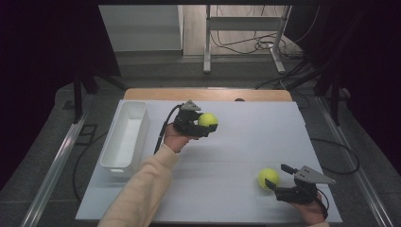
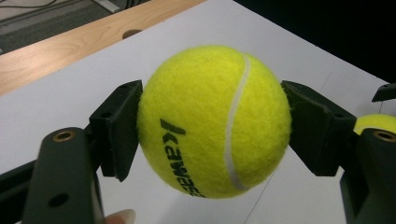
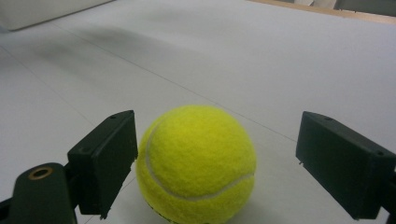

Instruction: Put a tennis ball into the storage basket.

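A yellow tennis ball (image 1: 207, 119) is held off the white table top (image 1: 246, 137), left of centre, with my left gripper (image 1: 209, 122) shut on it. In the left gripper view the ball (image 2: 212, 121) carries black lettering, and both black pads (image 2: 119, 126) press its sides. A second yellow tennis ball (image 1: 268, 178) rests on the table at the front right, between the jaws of my open right gripper (image 1: 275, 175). In the right gripper view this ball (image 3: 198, 163) sits close to the left pad (image 3: 107, 158), with a gap to the right pad.
A long white bin (image 1: 124, 137) stands along the left edge of the table top. A wooden strip (image 1: 208, 94) with a hole runs along the far edge. Beyond the table there are floor, cables and a metal stand.
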Available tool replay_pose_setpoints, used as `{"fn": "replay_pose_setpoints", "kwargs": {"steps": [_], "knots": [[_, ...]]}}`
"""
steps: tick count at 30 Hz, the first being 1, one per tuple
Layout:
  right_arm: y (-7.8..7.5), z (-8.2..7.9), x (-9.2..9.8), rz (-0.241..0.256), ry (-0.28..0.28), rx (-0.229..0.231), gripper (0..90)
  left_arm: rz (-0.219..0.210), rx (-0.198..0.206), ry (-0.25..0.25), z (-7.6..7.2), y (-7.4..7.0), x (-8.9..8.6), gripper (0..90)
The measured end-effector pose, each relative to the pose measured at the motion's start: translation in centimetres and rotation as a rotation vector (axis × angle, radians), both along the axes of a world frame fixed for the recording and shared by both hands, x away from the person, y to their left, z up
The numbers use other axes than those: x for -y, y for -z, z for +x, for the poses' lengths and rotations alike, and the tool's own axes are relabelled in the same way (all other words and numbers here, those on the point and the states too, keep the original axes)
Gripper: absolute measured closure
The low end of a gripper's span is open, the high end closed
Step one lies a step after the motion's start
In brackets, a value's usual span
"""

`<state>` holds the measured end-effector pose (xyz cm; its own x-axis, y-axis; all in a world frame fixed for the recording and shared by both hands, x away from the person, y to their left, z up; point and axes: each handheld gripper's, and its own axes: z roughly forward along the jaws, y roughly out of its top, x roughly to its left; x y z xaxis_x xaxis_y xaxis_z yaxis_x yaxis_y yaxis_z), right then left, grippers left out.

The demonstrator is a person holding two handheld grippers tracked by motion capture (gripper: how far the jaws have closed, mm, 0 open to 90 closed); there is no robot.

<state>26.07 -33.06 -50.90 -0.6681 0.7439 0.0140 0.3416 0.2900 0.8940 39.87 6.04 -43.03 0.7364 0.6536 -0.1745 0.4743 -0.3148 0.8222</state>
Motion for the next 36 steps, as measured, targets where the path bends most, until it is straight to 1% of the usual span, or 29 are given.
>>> {"fn": "replay_pose_setpoints", "kwargs": {"steps": [9,16,20,27,36], "knots": [[0.0,0.0,0.0,0.000,0.001,0.000,13.3,-0.008,0.014,-0.011,-0.3,-0.5,-0.8,26.2],[0.0,0.0,0.0,-0.002,0.001,0.000,13.3,-0.021,0.014,-0.013,-0.4,-0.8,-1.4,26.2],[0.0,0.0,0.0,-0.001,0.002,0.000,13.3,-0.026,0.018,-0.023,-0.4,-1.0,-1.9,26.1],[0.0,0.0,0.0,0.001,0.003,0.000,13.3,-0.029,0.025,-0.036,-0.5,-1.3,-2.6,26.2],[0.0,0.0,0.0,0.001,0.005,0.001,13.3,-0.021,0.033,-0.054,-0.6,-1.6,-3.4,26.1]]}}
